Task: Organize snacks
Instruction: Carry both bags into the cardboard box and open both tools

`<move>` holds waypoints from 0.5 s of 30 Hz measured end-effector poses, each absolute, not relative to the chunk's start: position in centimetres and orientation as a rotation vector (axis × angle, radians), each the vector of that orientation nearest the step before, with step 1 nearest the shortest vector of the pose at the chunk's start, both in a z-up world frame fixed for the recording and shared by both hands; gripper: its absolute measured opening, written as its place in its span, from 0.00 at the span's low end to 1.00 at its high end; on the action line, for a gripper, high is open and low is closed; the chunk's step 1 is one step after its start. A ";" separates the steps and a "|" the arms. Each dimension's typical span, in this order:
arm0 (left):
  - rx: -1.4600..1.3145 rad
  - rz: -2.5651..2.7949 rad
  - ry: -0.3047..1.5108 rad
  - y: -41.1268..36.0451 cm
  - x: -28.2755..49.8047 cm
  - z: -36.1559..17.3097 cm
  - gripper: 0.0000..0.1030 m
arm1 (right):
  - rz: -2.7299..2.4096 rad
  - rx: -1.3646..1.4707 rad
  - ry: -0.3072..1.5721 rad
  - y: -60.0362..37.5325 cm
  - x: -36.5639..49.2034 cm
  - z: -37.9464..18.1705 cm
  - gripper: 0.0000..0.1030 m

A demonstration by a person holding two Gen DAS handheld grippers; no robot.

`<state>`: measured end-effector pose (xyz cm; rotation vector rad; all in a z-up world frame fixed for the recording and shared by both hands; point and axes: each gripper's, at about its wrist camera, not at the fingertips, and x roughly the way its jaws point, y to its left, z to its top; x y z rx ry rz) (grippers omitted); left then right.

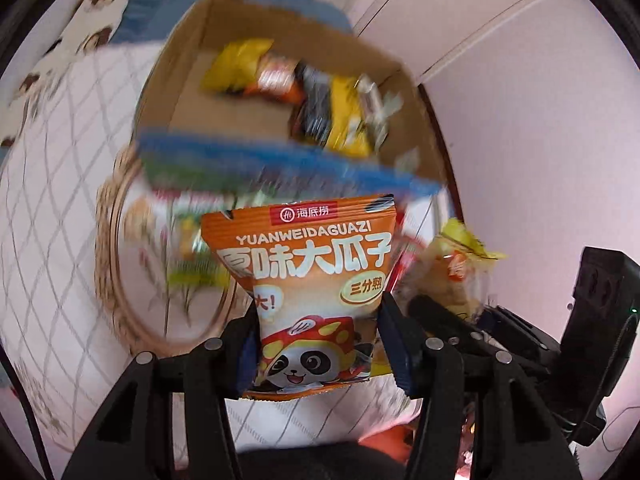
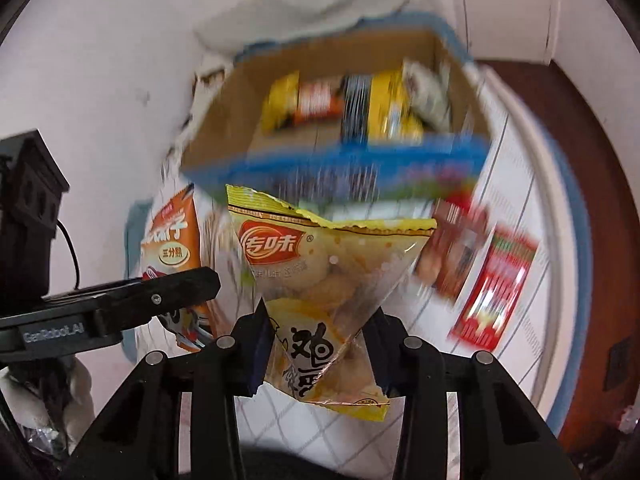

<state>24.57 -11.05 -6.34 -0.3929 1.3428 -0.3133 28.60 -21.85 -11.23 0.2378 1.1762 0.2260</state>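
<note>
My left gripper (image 1: pixel 318 344) is shut on an orange seed packet (image 1: pixel 308 280) with a panda on it, held up in the air. My right gripper (image 2: pixel 320 348) is shut on a yellow, partly clear chicken-snack packet (image 2: pixel 320 272). Each packet also shows in the other view: the yellow packet (image 1: pixel 460 268) at the right, the orange packet (image 2: pixel 172 240) at the left. Ahead and below stands an open cardboard box (image 1: pixel 224 80) with yellow and orange packets (image 1: pixel 280 76) inside; in the right view the box (image 2: pixel 228 120) is blurred.
A round woven tray (image 1: pixel 112 264) holding more packets lies left of the box on a white quilted cloth (image 1: pixel 52 200). Red packets (image 2: pixel 492 280) lie on the cloth at the right. A brown floor (image 2: pixel 592 200) runs beyond the edge.
</note>
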 end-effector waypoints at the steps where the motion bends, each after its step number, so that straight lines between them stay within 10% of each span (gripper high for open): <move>1: -0.390 -0.315 1.329 -11.4 26.0 -6.5 0.49 | 0.216 0.237 1.154 -22.4 29.9 -10.3 0.42; 15: -0.365 -0.297 1.431 -14.0 43.8 -10.4 0.50 | 0.113 0.176 1.211 -25.4 45.7 -12.3 0.42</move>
